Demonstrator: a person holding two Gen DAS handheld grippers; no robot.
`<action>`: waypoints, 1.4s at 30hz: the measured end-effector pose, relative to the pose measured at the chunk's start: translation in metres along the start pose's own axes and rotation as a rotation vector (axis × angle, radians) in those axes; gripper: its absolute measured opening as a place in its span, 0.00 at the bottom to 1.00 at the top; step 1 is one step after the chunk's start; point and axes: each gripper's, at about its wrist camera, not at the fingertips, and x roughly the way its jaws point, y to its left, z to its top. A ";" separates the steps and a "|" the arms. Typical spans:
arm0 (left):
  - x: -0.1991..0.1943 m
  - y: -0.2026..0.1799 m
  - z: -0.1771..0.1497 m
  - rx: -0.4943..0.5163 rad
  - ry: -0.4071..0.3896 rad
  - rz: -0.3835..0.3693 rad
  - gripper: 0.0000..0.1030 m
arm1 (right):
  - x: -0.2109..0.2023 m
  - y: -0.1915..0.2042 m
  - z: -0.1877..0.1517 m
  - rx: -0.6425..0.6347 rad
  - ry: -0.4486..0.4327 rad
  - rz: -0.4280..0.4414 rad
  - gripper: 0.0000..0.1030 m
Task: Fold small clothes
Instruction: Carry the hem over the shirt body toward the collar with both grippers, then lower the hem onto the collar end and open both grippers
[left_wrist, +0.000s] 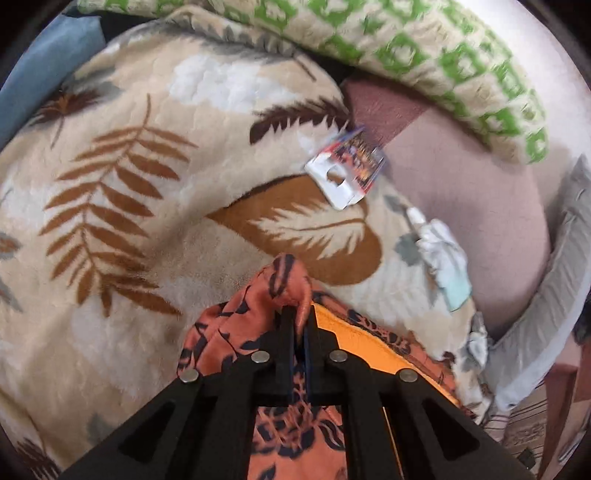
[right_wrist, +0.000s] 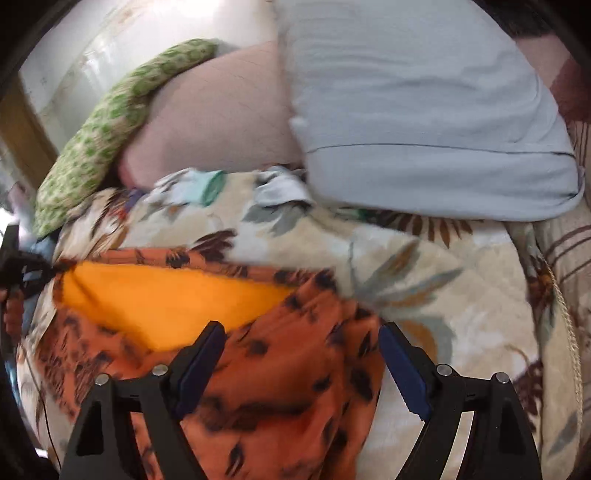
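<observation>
An orange garment with a dark floral print and a plain orange inner side lies on a beige leaf-patterned blanket. My left gripper is shut on a bunched edge of the garment and holds it up off the blanket. It also shows at the left edge of the right wrist view. My right gripper is open, its jaws spread wide just over the printed cloth, holding nothing.
A small printed card packet and a crumpled pale blue-white cloth lie on the blanket. A green-patterned cushion and a pink sheet lie beyond. A grey-blue pillow sits at the far right.
</observation>
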 end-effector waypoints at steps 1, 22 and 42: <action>0.003 -0.001 0.000 0.015 -0.009 0.008 0.03 | 0.008 -0.004 0.003 0.011 -0.002 0.006 0.85; -0.054 -0.001 -0.019 0.228 -0.264 0.018 0.52 | -0.010 -0.023 0.013 0.161 -0.171 -0.090 0.79; -0.032 -0.017 -0.134 0.654 -0.176 0.011 0.52 | 0.050 0.149 0.018 -0.399 0.048 0.068 0.08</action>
